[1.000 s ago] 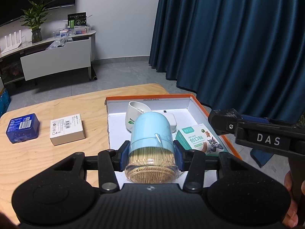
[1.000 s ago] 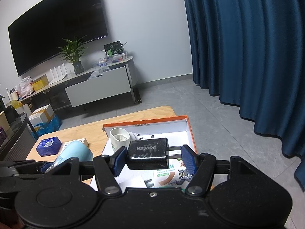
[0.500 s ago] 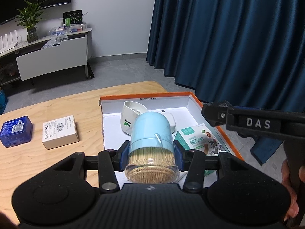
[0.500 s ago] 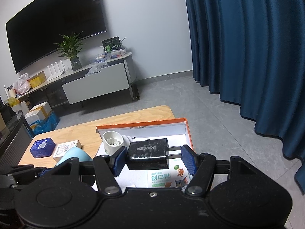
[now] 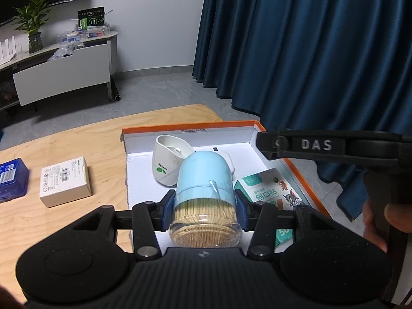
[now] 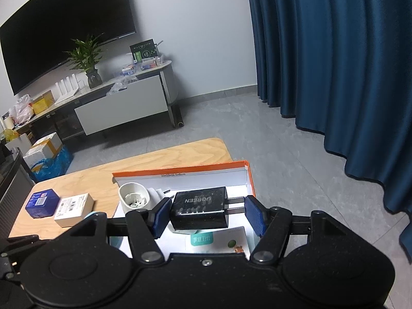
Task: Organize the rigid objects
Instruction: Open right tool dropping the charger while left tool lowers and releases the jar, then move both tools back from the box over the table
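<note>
My left gripper (image 5: 205, 209) clamps the toothpick jar (image 5: 204, 198) above the orange-rimmed box (image 5: 189, 128) on the table (image 5: 77, 139); my right gripper (image 6: 207, 216) grips the black charger (image 6: 199, 211) over that box.

A box (image 5: 303, 177) is set on the right part of the surface (image 5: 77, 152). A cup (image 5: 167, 159) is lying tilted in its far left part, and a plaster packet (image 5: 267, 190) is laid in its near right part. Left of the box, two small boxes (image 5: 64, 181) (image 5: 11, 180) are placed side by side on the surface. Above the box, a toothpick jar (image 5: 204, 200) is held in the left claw (image 5: 204, 212), with a charger (image 6: 199, 211) held in the right claw (image 6: 207, 216) to its right.
</note>
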The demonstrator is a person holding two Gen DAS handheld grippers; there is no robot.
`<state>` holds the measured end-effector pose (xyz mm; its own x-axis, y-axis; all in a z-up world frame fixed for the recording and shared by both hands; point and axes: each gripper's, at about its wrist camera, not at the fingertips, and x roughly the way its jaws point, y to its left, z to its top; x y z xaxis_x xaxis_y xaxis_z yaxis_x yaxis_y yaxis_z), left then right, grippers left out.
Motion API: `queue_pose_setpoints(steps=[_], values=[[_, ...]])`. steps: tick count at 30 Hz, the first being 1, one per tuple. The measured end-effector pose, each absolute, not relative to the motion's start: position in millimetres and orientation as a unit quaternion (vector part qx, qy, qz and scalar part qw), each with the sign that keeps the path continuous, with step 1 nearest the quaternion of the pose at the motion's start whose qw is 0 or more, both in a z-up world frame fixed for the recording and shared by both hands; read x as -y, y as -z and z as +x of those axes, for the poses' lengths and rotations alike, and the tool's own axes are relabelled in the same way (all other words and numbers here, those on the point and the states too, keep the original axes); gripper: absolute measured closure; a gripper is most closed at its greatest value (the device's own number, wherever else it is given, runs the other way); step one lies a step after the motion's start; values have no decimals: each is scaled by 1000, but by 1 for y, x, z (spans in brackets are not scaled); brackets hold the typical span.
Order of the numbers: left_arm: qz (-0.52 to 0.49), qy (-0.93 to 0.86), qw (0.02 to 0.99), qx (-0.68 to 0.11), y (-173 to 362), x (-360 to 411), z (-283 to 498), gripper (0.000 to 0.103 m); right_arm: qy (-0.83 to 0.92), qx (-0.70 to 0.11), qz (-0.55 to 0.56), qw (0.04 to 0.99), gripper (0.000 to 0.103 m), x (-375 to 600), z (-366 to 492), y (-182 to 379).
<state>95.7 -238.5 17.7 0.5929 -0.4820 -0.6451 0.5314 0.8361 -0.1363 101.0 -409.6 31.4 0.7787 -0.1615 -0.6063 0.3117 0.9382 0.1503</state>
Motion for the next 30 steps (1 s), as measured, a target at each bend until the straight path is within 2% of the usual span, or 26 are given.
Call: queue_pose_setpoints(steps=[8, 19, 20, 22, 26, 30], values=[[35, 285, 887, -361, -10, 245, 104, 55, 129, -290, 120, 941, 26, 415, 115, -30], [36, 302, 874, -378, -6, 262, 102, 55, 140, -254, 124, 949, 26, 419, 74, -51], [36, 302, 875, -376, -7, 262, 100, 53, 140, -253, 124, 949, 26, 419, 72, -53], [36, 299, 878, -372, -10, 261, 97, 43, 141, -251, 123, 950, 25, 417, 68, -55], [33, 286, 886, -364, -18, 252, 93, 38, 140, -247, 123, 951, 23, 408, 61, -59], [25, 253, 896, -364, -27, 239, 90, 21, 134, -249, 122, 951, 19, 399, 58, -60]])
